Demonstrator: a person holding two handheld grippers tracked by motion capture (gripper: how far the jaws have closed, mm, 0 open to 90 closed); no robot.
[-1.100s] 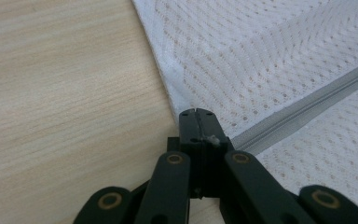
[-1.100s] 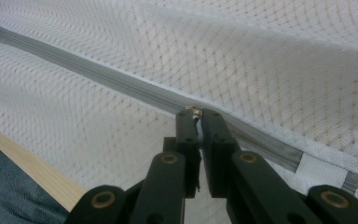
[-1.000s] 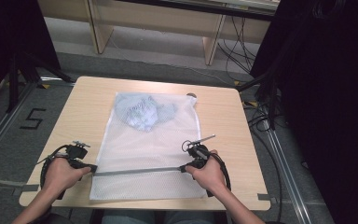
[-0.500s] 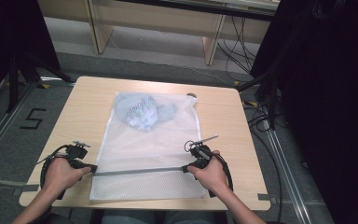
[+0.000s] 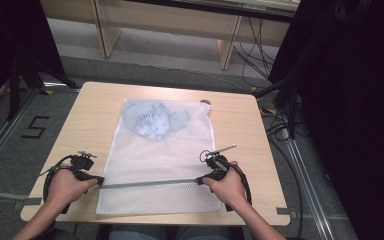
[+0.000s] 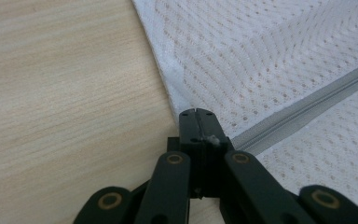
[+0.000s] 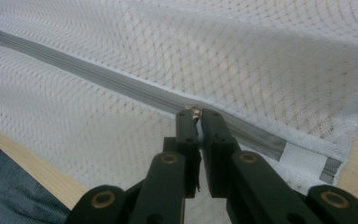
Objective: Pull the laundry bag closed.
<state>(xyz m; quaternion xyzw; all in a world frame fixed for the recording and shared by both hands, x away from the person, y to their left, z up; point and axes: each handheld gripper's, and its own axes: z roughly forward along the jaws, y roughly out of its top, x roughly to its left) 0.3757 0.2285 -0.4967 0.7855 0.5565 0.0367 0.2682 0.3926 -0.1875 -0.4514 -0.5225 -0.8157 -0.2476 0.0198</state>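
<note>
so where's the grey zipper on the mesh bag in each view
High view: the grey zipper runs level across the near part of the white mesh bag, between the two grippers.
Left gripper view: it slants from the shut jaw tips up to the right edge.
Right gripper view: it slants from the upper left down to the jaw tips.
Shared landmark: the wooden table.

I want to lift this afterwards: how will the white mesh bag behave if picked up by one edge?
The white mesh bag probably flops and drapes: its thin netting lies flat on the table. The bundled cloth inside would likely slide toward the low end. It looks light for its size.
</note>
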